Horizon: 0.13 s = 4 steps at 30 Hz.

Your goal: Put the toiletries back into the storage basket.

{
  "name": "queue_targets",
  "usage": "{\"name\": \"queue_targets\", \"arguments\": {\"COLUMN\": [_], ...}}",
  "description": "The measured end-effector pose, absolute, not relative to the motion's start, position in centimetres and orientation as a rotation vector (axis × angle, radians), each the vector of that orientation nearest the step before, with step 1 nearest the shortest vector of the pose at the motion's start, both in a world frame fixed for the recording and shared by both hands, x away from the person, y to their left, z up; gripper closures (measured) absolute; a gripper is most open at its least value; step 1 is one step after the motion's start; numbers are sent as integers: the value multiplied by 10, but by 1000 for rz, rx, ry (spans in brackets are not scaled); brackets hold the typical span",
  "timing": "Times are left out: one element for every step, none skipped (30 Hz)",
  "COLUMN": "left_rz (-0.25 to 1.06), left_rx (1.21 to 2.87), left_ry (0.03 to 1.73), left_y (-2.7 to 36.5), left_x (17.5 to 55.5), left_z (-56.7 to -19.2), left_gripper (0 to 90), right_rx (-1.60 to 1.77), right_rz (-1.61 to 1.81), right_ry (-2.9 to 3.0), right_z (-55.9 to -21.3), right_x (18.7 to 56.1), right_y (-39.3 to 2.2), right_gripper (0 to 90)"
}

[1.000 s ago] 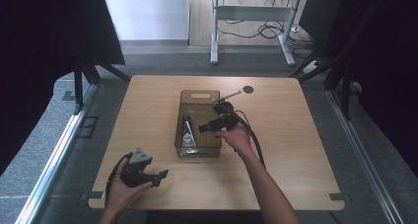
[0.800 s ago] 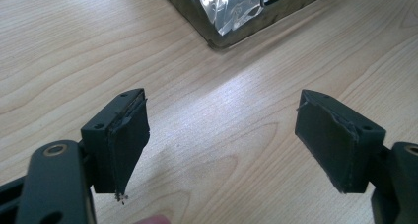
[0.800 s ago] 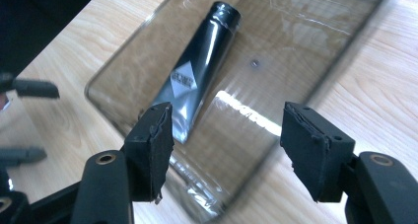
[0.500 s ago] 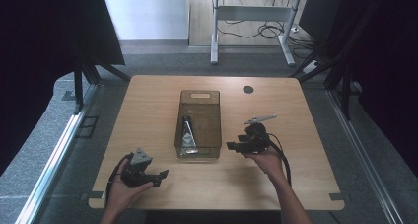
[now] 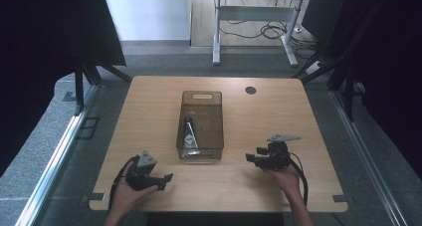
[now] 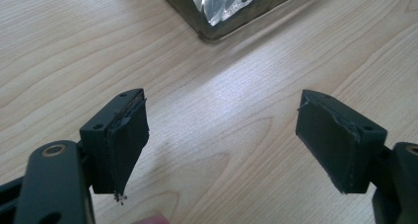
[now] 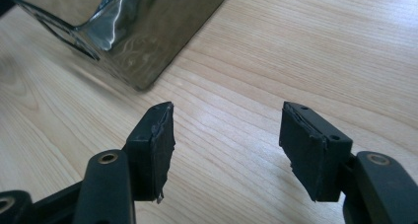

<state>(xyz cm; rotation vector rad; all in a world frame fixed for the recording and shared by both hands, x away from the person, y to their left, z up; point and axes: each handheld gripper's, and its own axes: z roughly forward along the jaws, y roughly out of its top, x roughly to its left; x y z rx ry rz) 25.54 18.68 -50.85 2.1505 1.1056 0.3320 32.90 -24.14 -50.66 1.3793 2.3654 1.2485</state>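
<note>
a wooden table (image 5: 149, 111) seen from above, with a clear smoky plastic bin (image 5: 200, 124) standing lengthwise at its centre. inside the bin, toward its 6 o'clock end, lies a silvery foil pouch (image 5: 189, 134) with a dark narrow top; it rests flat on the bin floor. the pouch sits inside the bin, apart from both tools, so the packing step looks done.

at about 7 o'clock from the bin, the left gripper (image 5: 161, 178) rests low over the table near the front edge, held in the person's left hand (image 5: 127, 192), its tips pointing toward 3 o'clock. in the left gripper view its two black jaws stand wide apart with only bare wood between them, released and empty, and a corner of the bin with the foil shining through it lies ahead.

at about 4 o'clock from the bin, the right gripper (image 5: 250, 157) is held in the right hand (image 5: 284, 175), its tips pointing toward 9 o'clock at the bin's near corner. in the right gripper view its jaws are likewise spread and hold nothing, with the bin wall just ahead.

both forearms come in from 6 o'clock, wrists low. the two tools sit parted to either side of the bin, which likely reads as a resting pose. a small dark round hole (image 5: 250, 90) marks the table at 1 o'clock from the bin.
</note>
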Motion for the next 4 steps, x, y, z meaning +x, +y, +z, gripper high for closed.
{"name": "queue_targets", "arguments": {"left_rz": [331, 330, 329, 327], "left_rx": [2152, 2152, 2152, 2148], "left_ry": [1105, 1106, 1106, 1109], "left_y": [187, 187, 188, 188], "left_x": [255, 256, 256, 256], "left_z": [-509, -509, -510, -510], "left_gripper": [205, 205, 204, 205], "right_rx": [1356, 1342, 1334, 1337], "right_rz": [1234, 1226, 1225, 1225], "right_ry": [2366, 2355, 2346, 2344], "right_z": [-505, -503, -503, -503], "right_x": [328, 327, 326, 326], "right_y": [-241, -242, -243, -245], "right_gripper": [378, 378, 375, 367]}}
